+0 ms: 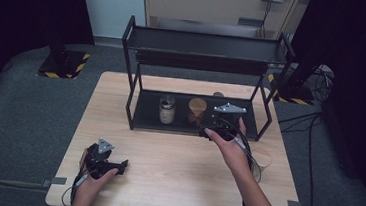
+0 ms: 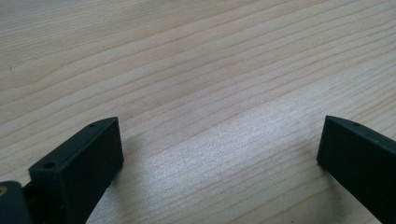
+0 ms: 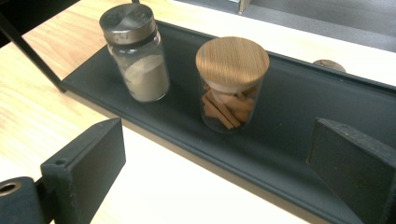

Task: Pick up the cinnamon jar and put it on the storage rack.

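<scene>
Right claw, jaws apart and empty, hovered before wooden-lidded jar on rack's lower shelf, aligned for grasping; left claw rested apart over tabletop.

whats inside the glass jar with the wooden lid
The clear glass jar with the round wooden lid holds reddish-brown sticks, leaning crosswise. The lid hides whatever sits right beneath it.

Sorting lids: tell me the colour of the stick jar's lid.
Light brown wood lid, clearest in the right gripper view.

A recording studio or lab: black curtains flank a lone wooden counter, hazard-striped stand bases and loose cables on grey carpet.
</scene>
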`<state>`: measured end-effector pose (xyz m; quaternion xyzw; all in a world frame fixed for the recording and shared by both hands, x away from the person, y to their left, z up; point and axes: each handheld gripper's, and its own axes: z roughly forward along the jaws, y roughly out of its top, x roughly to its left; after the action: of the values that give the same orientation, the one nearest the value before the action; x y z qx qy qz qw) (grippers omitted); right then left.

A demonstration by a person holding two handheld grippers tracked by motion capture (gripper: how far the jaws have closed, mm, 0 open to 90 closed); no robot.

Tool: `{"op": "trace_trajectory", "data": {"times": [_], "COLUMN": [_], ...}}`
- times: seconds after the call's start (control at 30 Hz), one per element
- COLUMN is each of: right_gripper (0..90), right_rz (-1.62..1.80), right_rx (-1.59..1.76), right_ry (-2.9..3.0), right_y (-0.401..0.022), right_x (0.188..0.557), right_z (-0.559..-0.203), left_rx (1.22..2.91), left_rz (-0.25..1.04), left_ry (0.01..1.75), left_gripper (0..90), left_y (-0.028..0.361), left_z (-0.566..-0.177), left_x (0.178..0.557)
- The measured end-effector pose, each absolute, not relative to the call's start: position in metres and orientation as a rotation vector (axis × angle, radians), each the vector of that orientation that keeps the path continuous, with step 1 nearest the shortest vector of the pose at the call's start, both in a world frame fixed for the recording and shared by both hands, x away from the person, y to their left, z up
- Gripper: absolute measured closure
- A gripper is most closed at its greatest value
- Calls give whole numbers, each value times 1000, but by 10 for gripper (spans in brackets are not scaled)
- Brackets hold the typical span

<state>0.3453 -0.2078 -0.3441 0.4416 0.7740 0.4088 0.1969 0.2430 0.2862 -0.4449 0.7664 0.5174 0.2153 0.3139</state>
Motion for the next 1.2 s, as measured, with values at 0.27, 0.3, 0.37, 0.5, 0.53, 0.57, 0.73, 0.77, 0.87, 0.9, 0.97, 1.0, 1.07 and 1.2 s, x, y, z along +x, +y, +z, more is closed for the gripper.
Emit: {"op": "trace_trajectory", "data": {"times": [0.27, 0.3, 0.37, 0.5, 0.53, 0.57, 0.73, 0.77, 0.87, 0.9, 0.97, 1.0, 1.07, 1.2], "right_gripper": [46, 46, 45, 45, 45, 45, 44, 44, 44, 44, 44, 44, 44, 43], "right_rz": [1149, 1152, 1152, 1153, 1153, 1152, 1150, 1147, 1144, 1142, 1139, 1137, 1139, 1139], "right_rx": [1246, 1249, 1251, 1252, 1251, 1253, 1260, 1262, 1263, 1264, 1269, 1269, 1273, 1273], "right_ry": [2157, 2154, 2152, 2147, 2143, 2140, 2130, 2129, 2127, 2126, 2126, 2127, 2125, 2125], "right_y": [-223, -225, -229, -236, -238, -240, -251, -253, -258, -259, -262, -263, -265, -270], "right_x": [326, 323, 318, 310, 308, 306, 299, 297, 294, 294, 293, 293, 292, 289], "right_z": [-345, -345, -346, -347, -348, -348, -347, -347, -346, -346, -347, -347, -347, -347], "left_rx": [2021, 2020, 2020, 2019, 2019, 2019, 2019, 2019, 2019, 2019, 2019, 2019, 2019, 2019], "left_rz": [570, 570, 570, 571, 571, 571, 572, 572, 571, 572, 571, 571, 572, 571], "left_ry": [1364, 1364, 1365, 1366, 1366, 1366, 1366, 1366, 1366, 1366, 1366, 1366, 1366, 1366], "left_gripper": [0, 0, 0, 0, 0, 0, 0, 0, 0, 0, 0, 0, 0, 0], "left_y": [286, 286, 286, 286, 286, 286, 285, 286, 286, 286, 286, 286, 286, 286], "left_z": [-445, -445, -445, -445, -445, -445, -445, -445, -445, -445, -445, -445, -445, -445], "left_x": [243, 243, 243, 242, 242, 242, 242, 242, 242, 242, 242, 242, 242, 242]}}
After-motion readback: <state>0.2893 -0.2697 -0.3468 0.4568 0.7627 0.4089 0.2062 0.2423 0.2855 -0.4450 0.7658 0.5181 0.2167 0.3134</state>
